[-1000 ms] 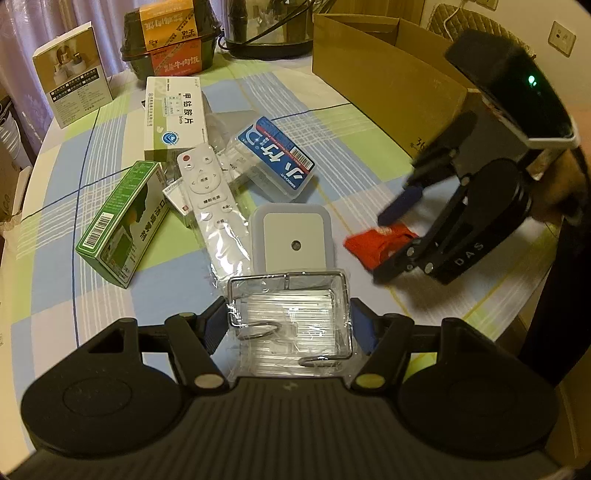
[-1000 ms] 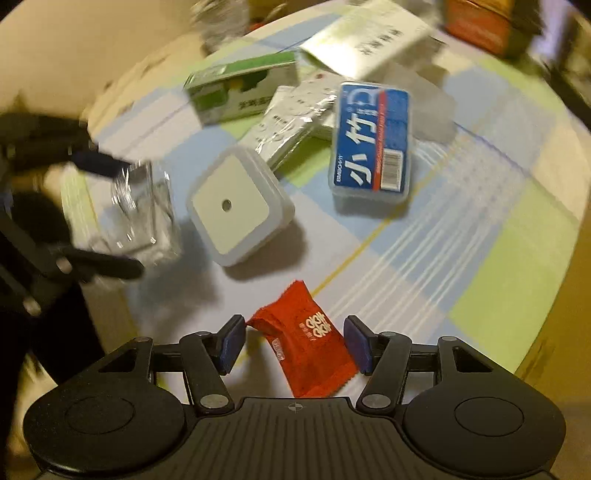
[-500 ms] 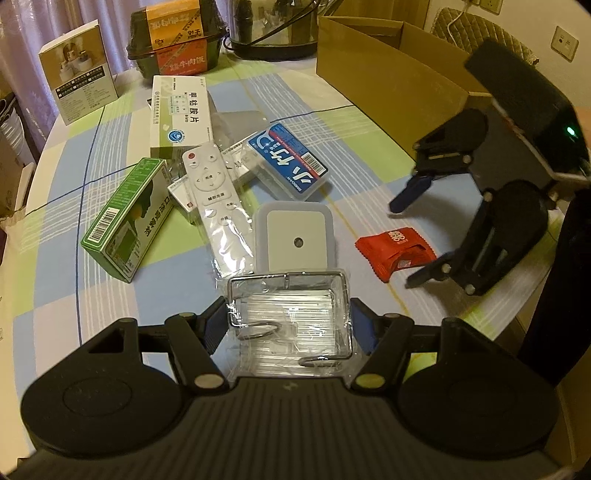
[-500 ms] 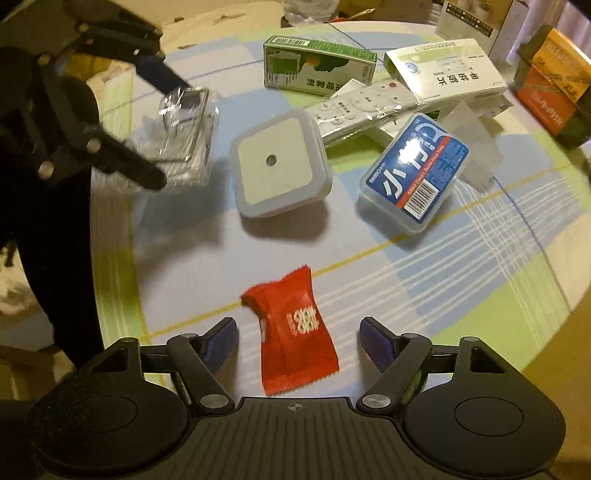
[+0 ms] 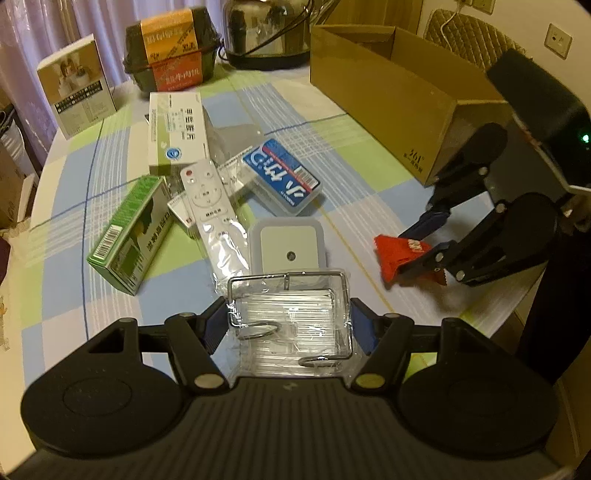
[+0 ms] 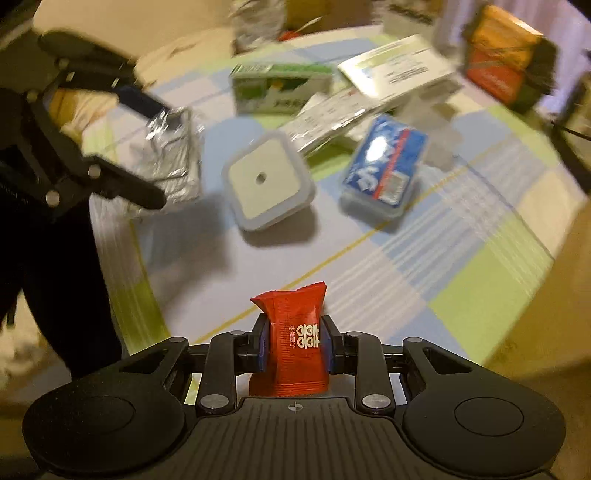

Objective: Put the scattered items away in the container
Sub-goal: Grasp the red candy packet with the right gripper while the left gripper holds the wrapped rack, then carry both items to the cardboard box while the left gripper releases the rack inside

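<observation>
My left gripper (image 5: pixel 288 325) is shut on a wire rack wrapped in clear plastic (image 5: pixel 290 314), held low over the near table edge. My right gripper (image 6: pixel 295 343) is shut on a red snack packet (image 6: pixel 295 332), which stands upright between the pads. In the left wrist view the packet (image 5: pixel 397 254) is pinched just above the cloth at the right. The open cardboard box (image 5: pixel 388 85) stands at the back right. Loose on the table lie a white square night light (image 5: pixel 288 247), a remote in plastic (image 5: pixel 210 206), a blue box (image 5: pixel 280 175), a green carton (image 5: pixel 129 229) and a white medicine box (image 5: pixel 177 133).
At the back stand a white and brown carton (image 5: pixel 79 99), a dark tub with an orange label (image 5: pixel 171 61) and a metal kettle (image 5: pixel 269 33). The round table with its checked cloth (image 5: pixel 369 166) ends close on the right. A dark-clothed person stands at the left (image 6: pixel 55 258).
My right gripper went from open around the red packet to shut on it and raised it off the cloth. My left gripper kept hold of the wire rack.
</observation>
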`<state>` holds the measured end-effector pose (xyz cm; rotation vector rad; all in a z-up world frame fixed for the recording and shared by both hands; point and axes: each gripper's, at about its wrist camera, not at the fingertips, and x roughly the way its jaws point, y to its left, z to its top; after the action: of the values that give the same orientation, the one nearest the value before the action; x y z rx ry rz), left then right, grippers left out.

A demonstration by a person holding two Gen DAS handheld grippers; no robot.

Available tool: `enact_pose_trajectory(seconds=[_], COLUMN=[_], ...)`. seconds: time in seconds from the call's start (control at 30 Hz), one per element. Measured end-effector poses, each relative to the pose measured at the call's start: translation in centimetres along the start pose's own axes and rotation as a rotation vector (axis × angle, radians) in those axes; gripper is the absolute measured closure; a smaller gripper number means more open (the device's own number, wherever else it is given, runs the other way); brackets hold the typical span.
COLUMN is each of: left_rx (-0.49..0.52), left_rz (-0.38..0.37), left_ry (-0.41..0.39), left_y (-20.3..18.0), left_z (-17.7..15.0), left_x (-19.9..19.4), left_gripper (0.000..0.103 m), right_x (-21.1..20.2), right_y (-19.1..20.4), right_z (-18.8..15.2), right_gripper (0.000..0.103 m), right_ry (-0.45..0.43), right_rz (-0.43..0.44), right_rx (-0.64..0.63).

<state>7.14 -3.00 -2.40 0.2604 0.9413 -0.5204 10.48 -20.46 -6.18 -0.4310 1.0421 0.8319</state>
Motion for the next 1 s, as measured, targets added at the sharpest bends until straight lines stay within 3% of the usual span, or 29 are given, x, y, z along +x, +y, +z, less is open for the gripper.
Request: enact_pose_trajectory(seconds=[0.27,0.57,1.0], left_rx=[0.044,0.086,0.188], left_rz=[0.008,-0.006,-0.098], left_ry=[-0.057,-0.118,-0.215], left_y=[-1.6,-4.3,-10.9], left_z=[2.1,6.6,16.4], left_x=[-2.7,-4.2,-2.2], left_gripper=[0.039,0.039,0.039], right_x=[-7.7,-15.9,-20.6], right_y=[-0.9,-5.1,-12.2], right_z=[0.2,-1.7,-5.6], right_gripper=[0.073,0.073,0.073], right_ry=[-0.138,-0.243,-0.29], right_rz=[-0.139,-0.332,-0.456], right_rx=[0.134,0.294,0.459])
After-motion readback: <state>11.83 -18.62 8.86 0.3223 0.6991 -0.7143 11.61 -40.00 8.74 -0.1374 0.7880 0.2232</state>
